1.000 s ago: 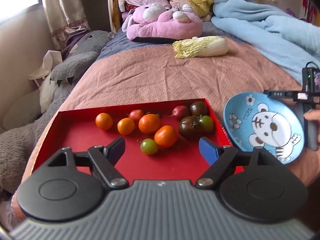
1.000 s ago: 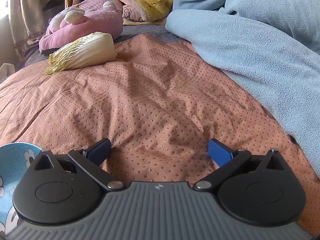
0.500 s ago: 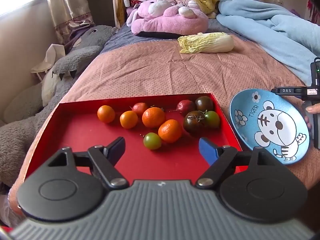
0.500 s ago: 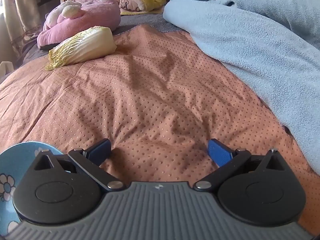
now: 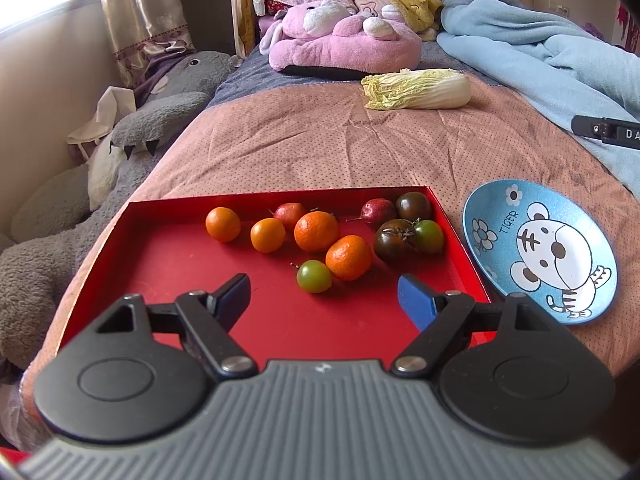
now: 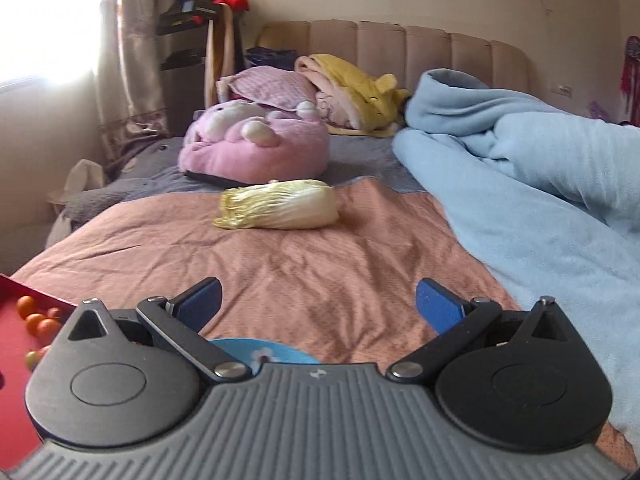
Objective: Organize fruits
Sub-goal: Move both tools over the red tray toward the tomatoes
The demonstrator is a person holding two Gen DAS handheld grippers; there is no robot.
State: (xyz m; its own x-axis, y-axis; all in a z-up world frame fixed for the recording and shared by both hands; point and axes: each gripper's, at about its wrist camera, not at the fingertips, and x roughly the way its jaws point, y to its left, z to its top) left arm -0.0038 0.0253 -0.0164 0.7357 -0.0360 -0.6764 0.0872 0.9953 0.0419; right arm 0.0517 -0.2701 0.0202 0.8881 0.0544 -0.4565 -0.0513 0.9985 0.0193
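Hovering wide open and empty over the near end of the red tray (image 5: 120, 264), left claw (image 5: 324, 298), closer in than a second ago. Sitting mid-tray: green tomato (image 5: 314, 276), oranges (image 5: 316, 231), dark tomatoes (image 5: 396, 240). Lying just beside the tray, blue tiger plate (image 5: 492, 216). Now lifting and looking up the bed, right claw (image 6: 318, 306), gaping, gripping nothing. Farther off, cabbage (image 6: 280, 208), pink plush (image 6: 256, 148).

Tray (image 5: 168, 264) on the bed (image 5: 320, 152), fruits (image 5: 316, 231) in the tray's far half, plate (image 5: 538, 252) just right of the tray, cabbage (image 5: 416, 89) far behind, blanket (image 5: 560, 60) at right, plush toy (image 5: 344, 44) behind the cabbage
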